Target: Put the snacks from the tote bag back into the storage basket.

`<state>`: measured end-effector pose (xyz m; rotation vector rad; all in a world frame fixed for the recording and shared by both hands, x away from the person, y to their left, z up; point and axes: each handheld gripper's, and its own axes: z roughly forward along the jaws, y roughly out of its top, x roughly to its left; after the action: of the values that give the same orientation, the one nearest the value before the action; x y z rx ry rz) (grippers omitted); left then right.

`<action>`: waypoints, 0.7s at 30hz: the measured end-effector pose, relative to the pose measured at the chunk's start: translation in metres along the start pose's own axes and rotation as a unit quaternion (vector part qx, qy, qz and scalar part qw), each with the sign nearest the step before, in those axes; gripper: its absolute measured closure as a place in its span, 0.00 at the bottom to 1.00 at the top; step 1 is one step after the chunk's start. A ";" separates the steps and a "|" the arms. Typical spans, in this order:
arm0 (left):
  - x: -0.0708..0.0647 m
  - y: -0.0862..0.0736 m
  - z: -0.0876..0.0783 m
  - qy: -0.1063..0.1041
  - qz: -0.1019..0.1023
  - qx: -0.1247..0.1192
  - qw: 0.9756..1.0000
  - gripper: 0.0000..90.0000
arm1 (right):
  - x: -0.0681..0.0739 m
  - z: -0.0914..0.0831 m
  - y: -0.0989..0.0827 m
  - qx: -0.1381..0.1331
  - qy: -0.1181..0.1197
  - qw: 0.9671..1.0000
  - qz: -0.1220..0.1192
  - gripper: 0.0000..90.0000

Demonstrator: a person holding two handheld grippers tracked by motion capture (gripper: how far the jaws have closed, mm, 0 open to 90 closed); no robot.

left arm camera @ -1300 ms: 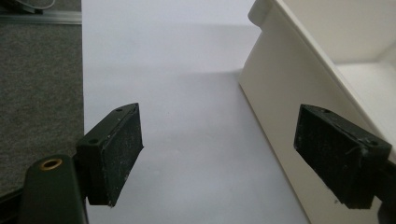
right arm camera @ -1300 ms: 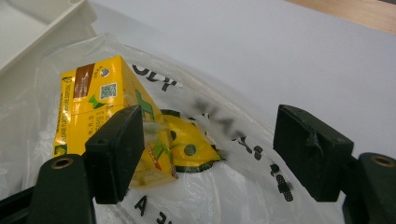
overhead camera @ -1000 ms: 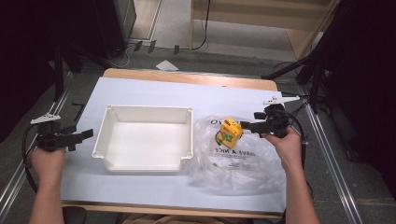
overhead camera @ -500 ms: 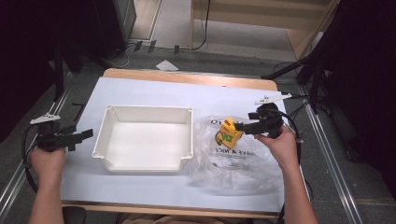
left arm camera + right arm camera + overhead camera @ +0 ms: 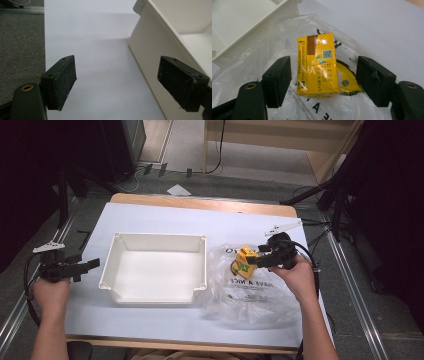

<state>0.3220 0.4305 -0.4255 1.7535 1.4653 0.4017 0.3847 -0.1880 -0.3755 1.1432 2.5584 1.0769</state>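
From above, the yellow carton [image 5: 245,262] stands on the clear plastic bag [image 5: 250,292] at the white tray's [image 5: 155,292] three o'clock. The right tool [image 5: 323,78] view adds that its jaws, which have just been closing, straddle the carton with gaps either side, pressing nothing. The left tool [image 5: 125,83] gapes empty over the bench [image 5: 100,50], at the tray's nine o'clock.

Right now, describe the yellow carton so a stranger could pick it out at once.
Start at the white tray in the middle of the table; just to its right lies a crumpled clear plastic bag. The yellow carton sits on that bag, between the right gripper's jaws. It is the one bright yellow boxy thing there, with a brown tape strip and QR code.
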 end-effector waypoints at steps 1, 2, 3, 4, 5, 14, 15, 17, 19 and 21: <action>0.000 0.000 0.000 0.000 0.001 0.000 1.000 0.18 | 0.001 0.001 0.000 0.002 -0.001 1.000 -0.001 0.33; 0.000 0.000 0.000 0.000 0.000 0.000 1.000 0.18 | 0.002 0.002 0.001 0.003 -0.003 1.000 -0.003 0.33; 0.000 0.000 0.000 0.000 0.000 0.000 1.000 0.18 | 0.002 0.002 0.001 0.005 -0.005 1.000 -0.005 0.33; 0.000 0.000 0.000 0.001 0.000 0.000 1.000 0.18 | 0.003 0.003 0.001 0.006 -0.004 1.000 -0.010 0.33; 0.000 0.000 0.000 0.001 0.000 0.000 1.000 0.18 | 0.004 0.003 0.001 0.008 -0.007 1.000 -0.010 0.33; 0.000 0.000 0.000 0.000 -0.001 0.000 1.000 0.18 | 0.009 0.010 0.001 0.021 -0.015 1.000 -0.017 0.39; 0.000 0.000 0.000 0.000 0.000 0.000 1.000 0.18 | 0.009 0.011 0.001 0.021 -0.017 0.999 -0.021 0.40; 0.000 0.000 0.000 0.000 -0.001 0.000 1.000 0.18 | 0.010 0.013 0.001 0.026 -0.018 0.999 -0.019 0.41; 0.000 0.000 0.000 0.000 0.000 0.000 1.000 0.18 | 0.010 0.015 0.001 0.028 -0.017 0.999 -0.021 0.42; 0.000 0.000 0.000 0.000 0.000 0.000 1.000 0.18 | 0.011 0.017 0.001 0.032 -0.020 0.999 -0.023 0.42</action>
<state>0.3222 0.4303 -0.4258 1.7537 1.4657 0.4005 0.3842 -0.1701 -0.3857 1.1033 2.5926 0.9597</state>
